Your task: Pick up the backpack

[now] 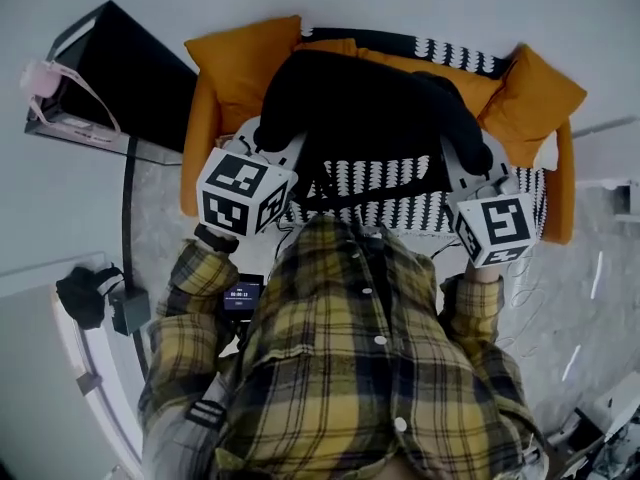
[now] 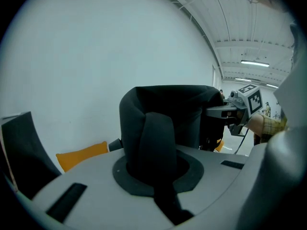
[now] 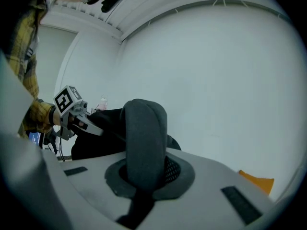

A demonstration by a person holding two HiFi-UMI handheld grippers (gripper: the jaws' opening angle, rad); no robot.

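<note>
A person (image 1: 330, 398) in a yellow checked shirt (image 1: 400, 348) holds the black backpack (image 1: 370, 108) in front of the body with both grippers, one at each side of it. The left gripper (image 2: 160, 186) has its jaws closed narrow on a padded strap (image 2: 158, 138) of the backpack. This dark strap comes upright out of the gap between the jaws and folds over at the top, and the body of the bag is just behind it. The right gripper (image 3: 141, 186) is in the same state, with its jaws pressed on the second strap (image 3: 144, 133), which stands as a thick grey-black loop between them. In each gripper view the other gripper shows at the far side of the bag, against a white wall (image 2: 96, 42). In the head view the backpack is over the orange sofa (image 1: 197, 158), above its black-and-white cover (image 1: 390, 183) and between the orange cushions (image 1: 245, 58). Whether its bottom touches the seat I cannot tell, because the bag itself hides that place. To the left of the sofa stands a black box (image 1: 130, 73), and a small lit screen (image 1: 242, 293) shows near the person's left wrist.
</note>
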